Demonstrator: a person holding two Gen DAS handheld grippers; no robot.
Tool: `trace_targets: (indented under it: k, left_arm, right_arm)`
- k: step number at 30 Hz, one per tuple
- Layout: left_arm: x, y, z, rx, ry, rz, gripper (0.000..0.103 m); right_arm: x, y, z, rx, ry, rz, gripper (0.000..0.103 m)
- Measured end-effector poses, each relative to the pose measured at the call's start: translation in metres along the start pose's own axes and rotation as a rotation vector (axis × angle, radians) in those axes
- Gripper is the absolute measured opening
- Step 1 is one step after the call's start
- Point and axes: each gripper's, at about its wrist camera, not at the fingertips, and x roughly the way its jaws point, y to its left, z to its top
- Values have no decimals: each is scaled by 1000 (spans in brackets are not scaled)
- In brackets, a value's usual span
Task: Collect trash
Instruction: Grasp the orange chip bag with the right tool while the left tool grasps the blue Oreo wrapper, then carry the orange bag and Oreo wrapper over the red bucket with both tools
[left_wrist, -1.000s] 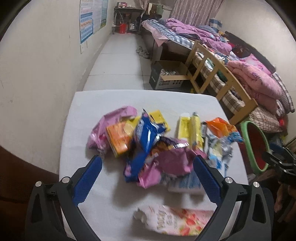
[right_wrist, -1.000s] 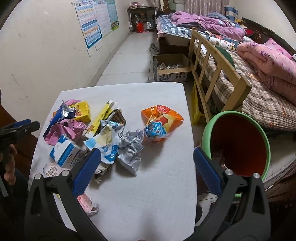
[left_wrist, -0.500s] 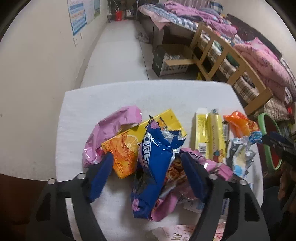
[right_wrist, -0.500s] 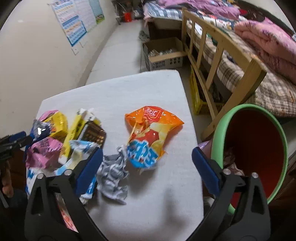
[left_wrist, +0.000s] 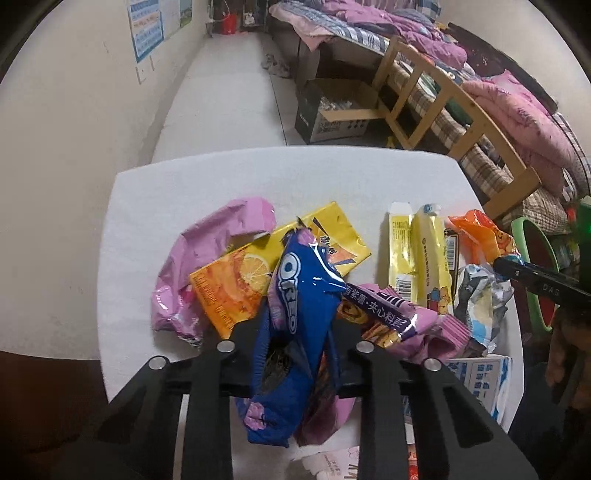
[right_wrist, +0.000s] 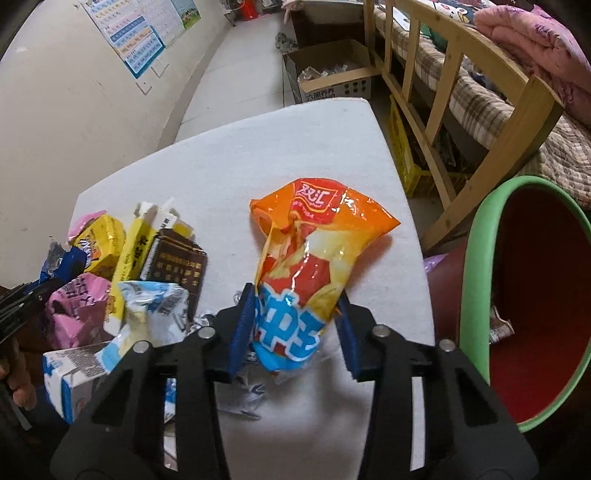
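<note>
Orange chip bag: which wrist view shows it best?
The right wrist view: the orange chip bag fills the centre, its lower end between the right gripper jaws, which have just closed. The left wrist view shows only its orange top at the right, behind other wrappers.

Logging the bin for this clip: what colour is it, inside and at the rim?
The bin has a green rim and a red inside, clearest in the right wrist view.

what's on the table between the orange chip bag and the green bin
Nothing: in the right wrist view, only bare white table separates the orange chip bag from the green bin.
</note>
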Motion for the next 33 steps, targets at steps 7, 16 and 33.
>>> trace_targets:
  k: [7,16,33]
  left_arm:
    - [-40,5,-6,-27,-91,3,19]
    - [-101,1,-33,-42,-175,-19,19]
    - [-144,-58,-62,22,-237,-71,19]
  right_arm:
    - [-44,12,-8,-46,-71,-14,40]
    - [-119,41,-42,-151,-193,-4,40]
    - [-180,58,-85,-227,-277,17,40]
